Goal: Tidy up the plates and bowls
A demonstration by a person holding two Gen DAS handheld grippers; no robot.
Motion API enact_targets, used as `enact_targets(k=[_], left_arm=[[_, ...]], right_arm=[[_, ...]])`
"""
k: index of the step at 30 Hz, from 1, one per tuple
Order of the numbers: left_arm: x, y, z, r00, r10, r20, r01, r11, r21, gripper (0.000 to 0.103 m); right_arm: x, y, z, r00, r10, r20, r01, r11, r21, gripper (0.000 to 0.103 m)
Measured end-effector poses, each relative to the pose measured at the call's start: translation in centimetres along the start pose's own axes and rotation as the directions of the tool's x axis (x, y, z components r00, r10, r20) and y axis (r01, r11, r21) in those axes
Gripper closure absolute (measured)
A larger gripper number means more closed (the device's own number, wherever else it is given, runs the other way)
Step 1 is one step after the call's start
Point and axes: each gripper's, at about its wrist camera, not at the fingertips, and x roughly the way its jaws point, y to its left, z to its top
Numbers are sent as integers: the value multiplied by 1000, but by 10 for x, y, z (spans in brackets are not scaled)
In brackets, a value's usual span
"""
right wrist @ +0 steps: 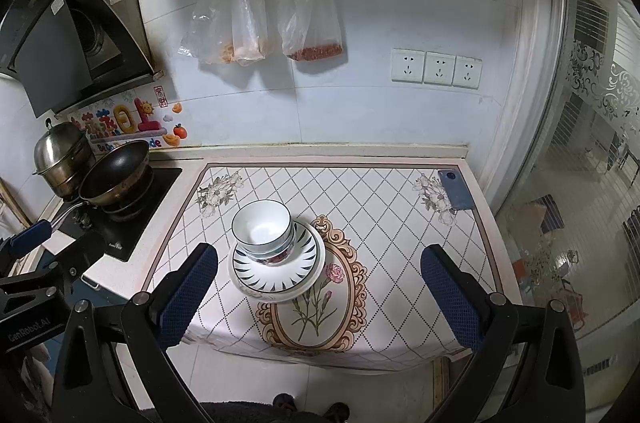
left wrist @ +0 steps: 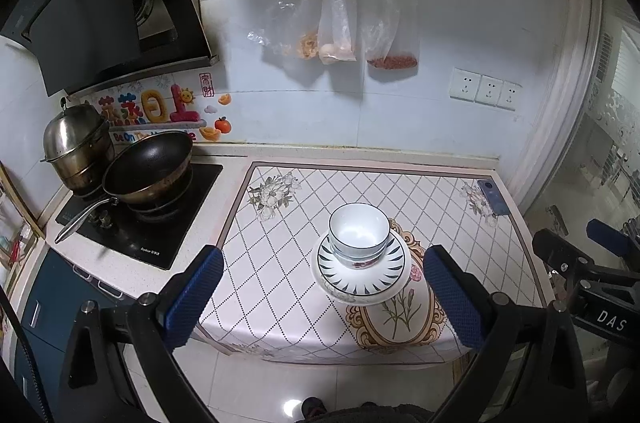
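With both the left gripper [left wrist: 320, 287] and right gripper [right wrist: 320, 283] held back, jaws apart and empty, leave the bowls [left wrist: 359, 233] nested on the plates [left wrist: 362, 273] mid-mat, undisturbed.

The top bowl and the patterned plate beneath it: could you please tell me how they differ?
The top bowl is deep and plain white inside; the patterned plate is shallow, with dark leaf-shaped strokes around its rim. The bowl is narrower and sits nested in other bowls; the plate is wider and carries them. Both are round, upright and stacked in one pile on the tablecloth.
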Motion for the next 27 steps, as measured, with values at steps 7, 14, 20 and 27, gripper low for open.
enact_targets(k=[7,14,20,27], left_arm=[[2,4,0,1000,-1,0,1,1000,-2,1],[2,3,1,1000,0,0,0,1000,-2,1],[4,4,2,1000,-2,-3,2,1000,5,1],[2,4,3,1000,-3,0,3,1000,12,1]], right_arm=[[3,-1,2,1000,-1,-3,1,1000,3,0],[6,-1,5,1000,-5,-2,5,1000,11,0],[7,-2,5,1000,-1,-2,1,1000,15,0],[6,0,2,1000,-1,-7,1,1000,27,0]])
